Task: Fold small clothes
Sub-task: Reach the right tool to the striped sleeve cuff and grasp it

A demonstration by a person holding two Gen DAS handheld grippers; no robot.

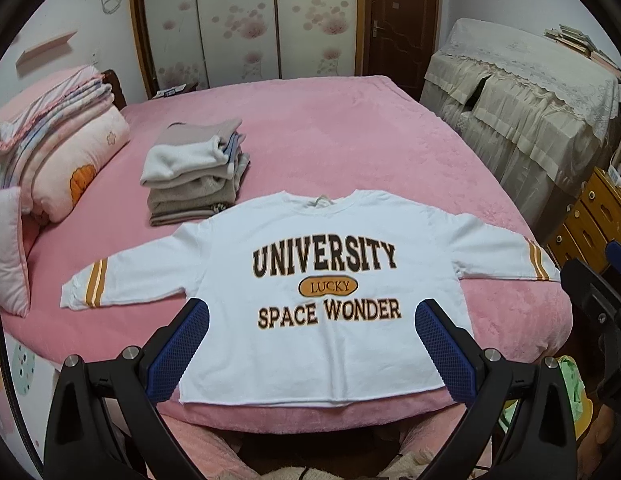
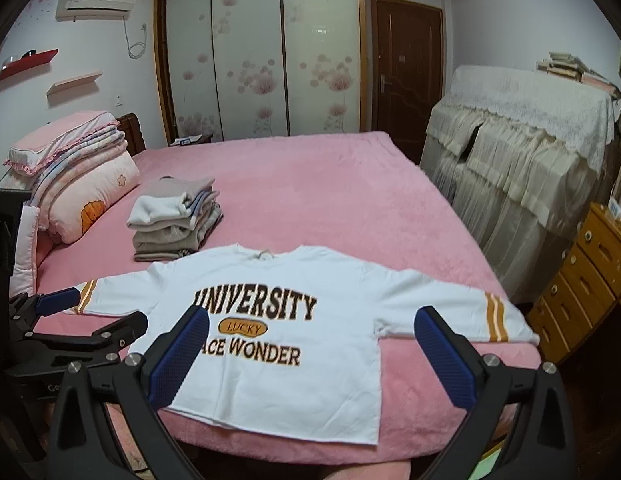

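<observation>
White sweatshirt (image 1: 322, 292) spread flat, front up, on the near edge of the pink bed (image 1: 350, 128), both sleeves stretched out to left and right, brown and orange stripes near each cuff. Printed across the chest: UNIVERSITY, LUCKY, SPACE WONDER. Hem lying along the near rim of the bed, collar pointing far.

Left tool (image 1: 310, 320) hanging above the near half of the sweatshirt, blue pads spread wide, gripping nothing, not clearly touching the cloth. Right tool (image 2: 310, 328) likewise released, jaws wide apart, hovering over the sweatshirt's right half with nothing between the pads. From the right wrist view, left tool also seen at the left, beside the left cuff.

Just beyond the left shoulder, a stack of folded clothes (image 1: 194, 176), white piece near the top, grey ones beneath, close to the sweatshirt, contact hard to judge. Far left, a pile of folded quilts (image 1: 66, 148) and a pillow (image 1: 8, 248). Far back, wardrobe (image 1: 246, 20) with flowered sliding doors and a dark door (image 1: 402, 16). Right, a lace-covered piece of furniture (image 1: 522, 96) and a wooden dresser (image 1: 586, 228).
</observation>
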